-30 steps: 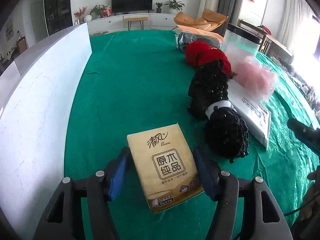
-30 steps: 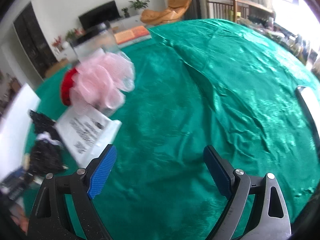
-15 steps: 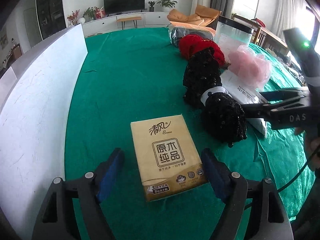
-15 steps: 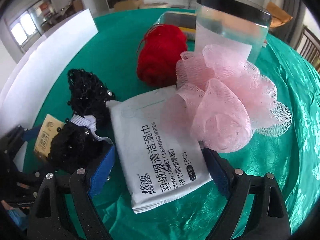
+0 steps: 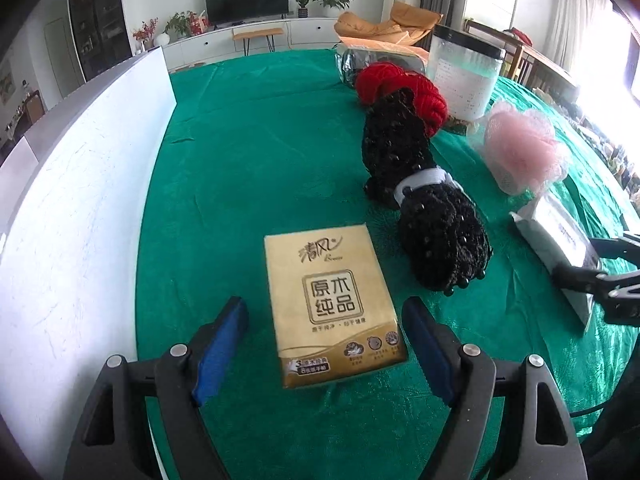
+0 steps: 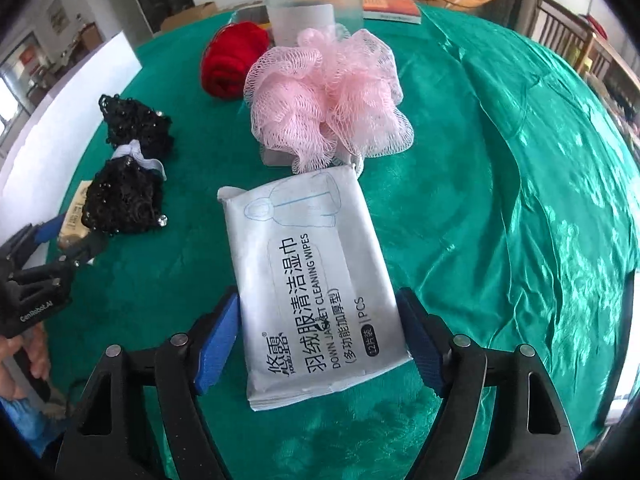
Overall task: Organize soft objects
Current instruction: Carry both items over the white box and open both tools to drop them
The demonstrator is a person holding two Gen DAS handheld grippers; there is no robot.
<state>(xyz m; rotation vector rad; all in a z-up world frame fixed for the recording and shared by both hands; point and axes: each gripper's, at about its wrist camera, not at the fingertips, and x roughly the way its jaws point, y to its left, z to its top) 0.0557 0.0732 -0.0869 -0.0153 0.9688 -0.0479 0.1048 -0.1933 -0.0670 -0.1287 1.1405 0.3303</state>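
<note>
So my right gripper (image 6: 318, 338) is straddling the wipes pack (image 6: 310, 280), a flat white pouch with black lettering on the green cloth (image 6: 500, 220). Jaws closing, pads just beside its edges, can't tell if they touch yet. A pink mesh pouf (image 6: 328, 96) sits just beyond. My left gripper (image 5: 326, 346) hangs spread around the tan tissue pack (image 5: 332, 304), not gripping.

Wipes pack (image 6: 312, 280) before sponge (image 6: 328, 96); jar (image 6: 308, 4) behind.
</note>
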